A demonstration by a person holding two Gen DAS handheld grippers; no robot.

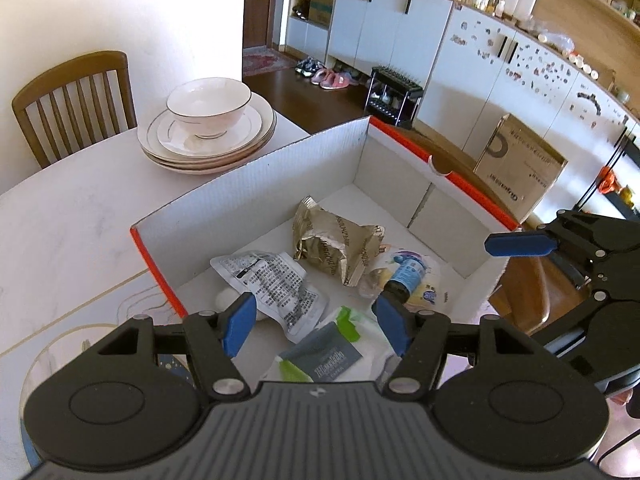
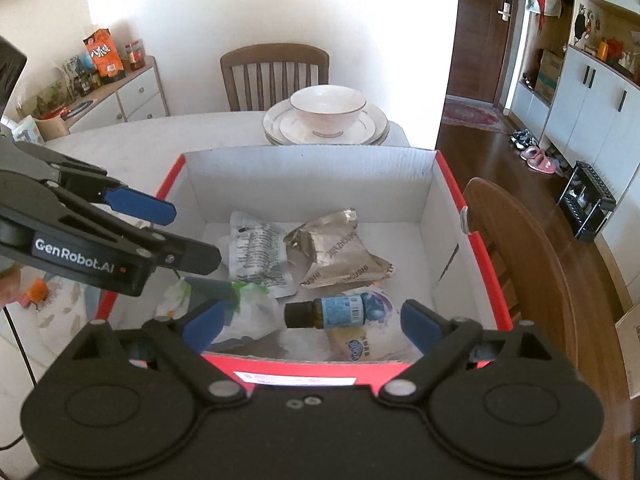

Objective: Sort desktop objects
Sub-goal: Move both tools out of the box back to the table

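A red-and-white cardboard box [image 1: 256,184] [image 2: 304,172] stands open on the white table. Inside lie a crumpled gold wrapper [image 1: 336,240] [image 2: 340,252], a white printed pouch [image 1: 276,288] [image 2: 260,252], a small brown bottle with a blue label [image 1: 404,276] [image 2: 332,312] on its side, a grey card pack [image 1: 324,356] and white-green wipes [image 2: 248,308]. My left gripper [image 1: 316,324] hovers open over the box's near side, holding nothing. My right gripper [image 2: 312,320] stands wide open above the bottle, not touching it. Each view shows the other gripper's blue fingertip [image 1: 520,243] [image 2: 140,205].
A bowl on stacked plates [image 1: 208,128] [image 2: 326,120] sits just behind the box. A wooden chair [image 1: 76,96] [image 2: 276,72] stands at the table's far edge, another chair back [image 2: 520,240] beside the box. A sideboard [image 2: 120,96] with snacks is at the left.
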